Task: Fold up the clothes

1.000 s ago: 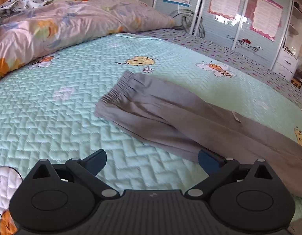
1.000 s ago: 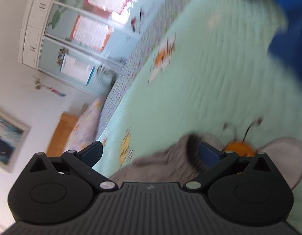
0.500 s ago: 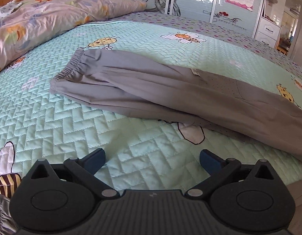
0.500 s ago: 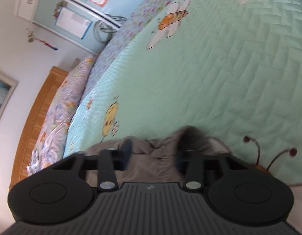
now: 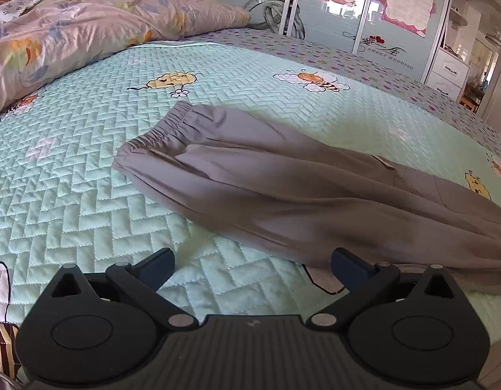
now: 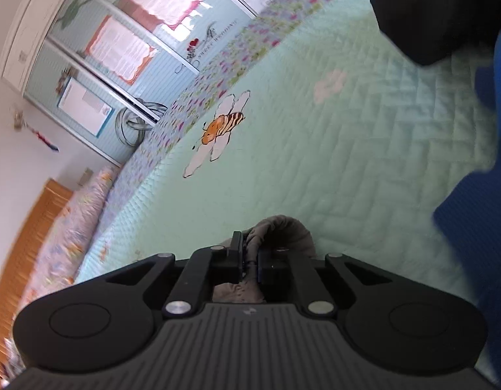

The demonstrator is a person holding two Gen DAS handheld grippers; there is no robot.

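One grey trouser pair (image 5: 283, 178) lies flat, elastic waistband (image 5: 159, 133) bunched.

Bare quilt (image 5: 71, 195) before the spread left gripper (image 5: 252, 265); grey trousers (image 5: 283, 185) across its right.

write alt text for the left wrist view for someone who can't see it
A pair of grey trousers with an elastic waistband lies flat and stretched out on a mint-green quilted bedspread printed with cartoon bees. The black left gripper is open at the bottom, just short of the fabric. A floral pillow and decorated wardrobe doors sit behind.
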